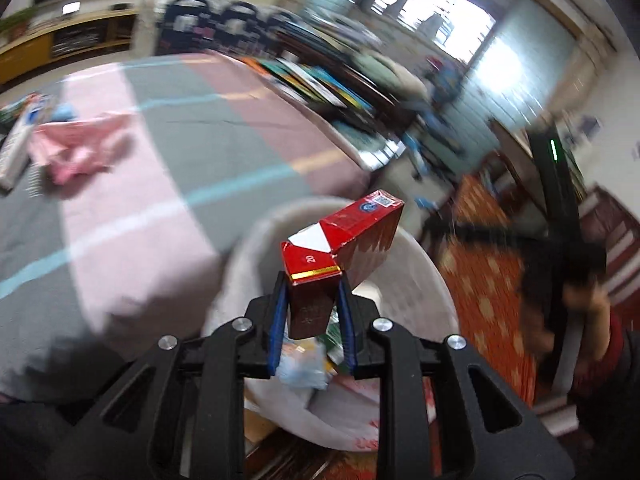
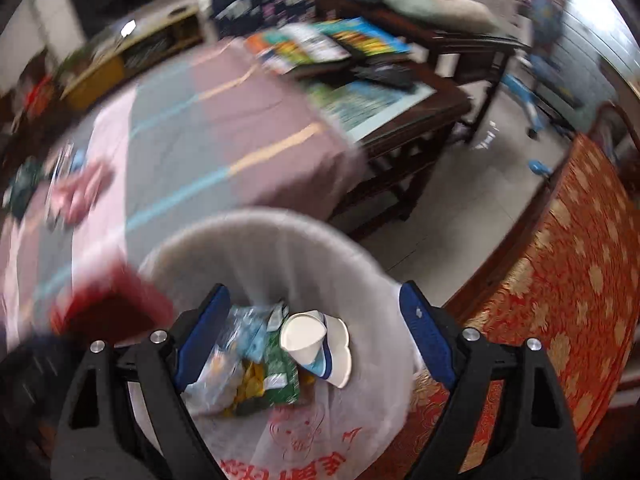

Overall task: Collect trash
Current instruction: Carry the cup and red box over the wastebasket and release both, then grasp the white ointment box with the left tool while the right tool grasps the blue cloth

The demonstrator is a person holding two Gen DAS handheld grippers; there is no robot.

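Red carton: I have the cigarette box [image 1: 340,248] clamped in the left gripper [image 1: 314,320], jaws pressed on its lower end; it hangs over the bin's rim
White bin [image 2: 280,240]: lined with a bag; paper cup [image 2: 306,336] and green wrapper [image 2: 280,376] lie inside
Right gripper [image 2: 316,336]: jaws wide apart, empty, above the bin
Bed [image 1: 140,140]: pink cloth [image 1: 76,148] near its far left edge
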